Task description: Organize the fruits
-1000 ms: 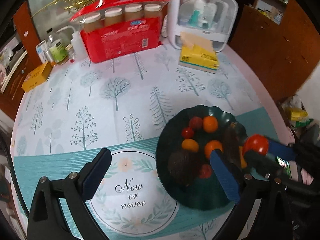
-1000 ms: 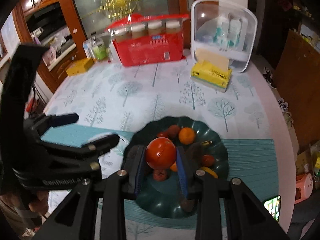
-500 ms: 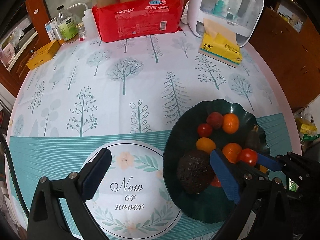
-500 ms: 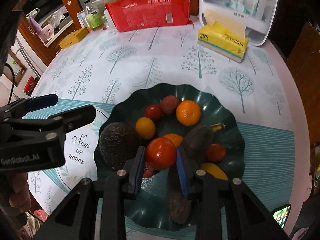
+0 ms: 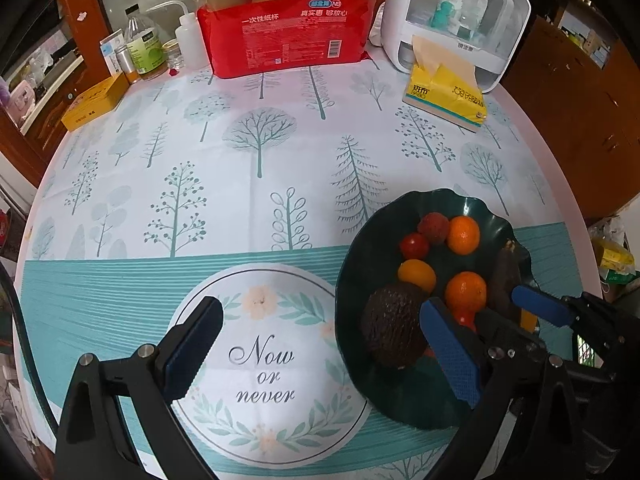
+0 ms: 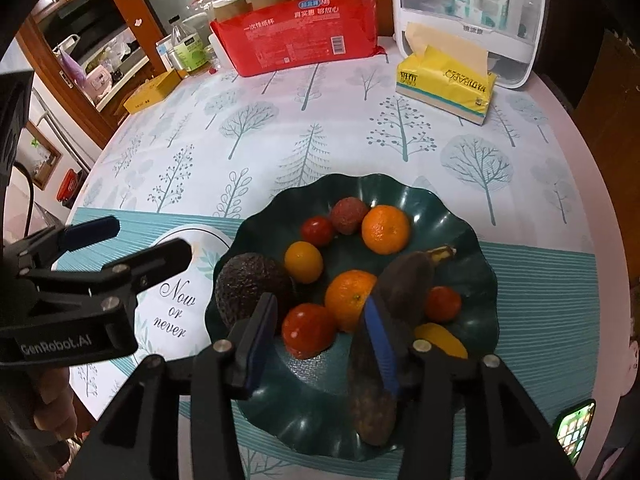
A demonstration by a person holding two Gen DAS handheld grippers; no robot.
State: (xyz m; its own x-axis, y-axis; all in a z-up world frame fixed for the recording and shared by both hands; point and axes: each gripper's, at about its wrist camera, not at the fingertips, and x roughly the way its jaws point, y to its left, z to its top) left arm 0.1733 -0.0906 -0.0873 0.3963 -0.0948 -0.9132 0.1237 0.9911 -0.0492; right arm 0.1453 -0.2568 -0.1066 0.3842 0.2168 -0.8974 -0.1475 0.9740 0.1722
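Fruits (image 6: pixel 348 276) all appear gathered on the dark green plate (image 6: pixel 472 240) at the near right of the counter (image 5: pixel 260 152), none visibly left outside, while the right gripper (image 6: pixel 320 330) has its fingers apart around a red tomato (image 6: pixel 308 330) and the left gripper (image 5: pixel 316 350) hovers, fingers spread wide and empty.

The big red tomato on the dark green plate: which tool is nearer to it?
Right. The right tool sits open around the big red tomato on the dark green scalloped plate. The left tool hovers over the tablecloth, beside the plate.
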